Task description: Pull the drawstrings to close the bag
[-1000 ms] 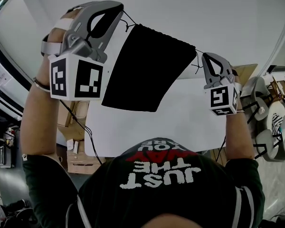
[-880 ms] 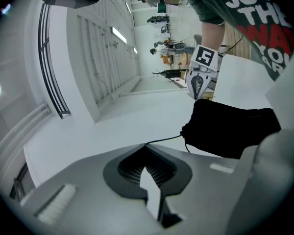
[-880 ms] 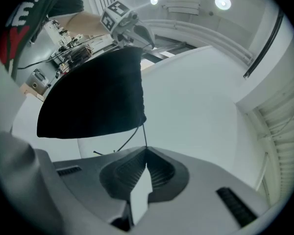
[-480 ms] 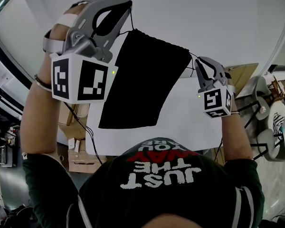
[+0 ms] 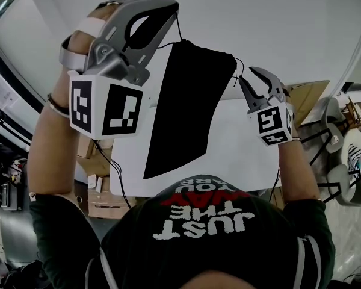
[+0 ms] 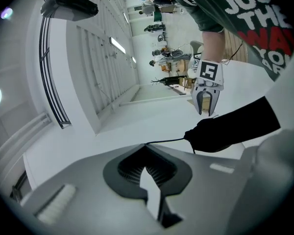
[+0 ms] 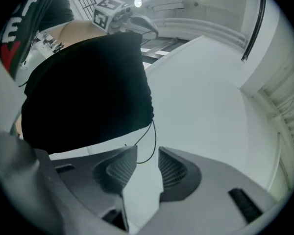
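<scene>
A black drawstring bag (image 5: 183,107) hangs in the air over the white table (image 5: 240,155), its mouth gathered narrow at the top. My left gripper (image 5: 173,8) is up high and shut on the left drawstring (image 6: 166,141), which runs taut to the bag (image 6: 235,126). My right gripper (image 5: 248,76) sits just right of the bag's mouth, and its jaws are opening. The right drawstring (image 7: 149,143) dangles as a slack loop between the pads (image 7: 120,168), untouched by them. In the right gripper view the bag (image 7: 88,92) fills the left side.
Cardboard boxes (image 5: 96,191) stand on the floor left of the table. Chairs (image 5: 343,155) are at the far right. A person's dark shirt (image 5: 210,233) fills the bottom of the head view.
The right gripper moved left toward the bag and opened, letting go of the right drawstring. The bag's mouth has drawn narrower. The left gripper shifted slightly right and up.
</scene>
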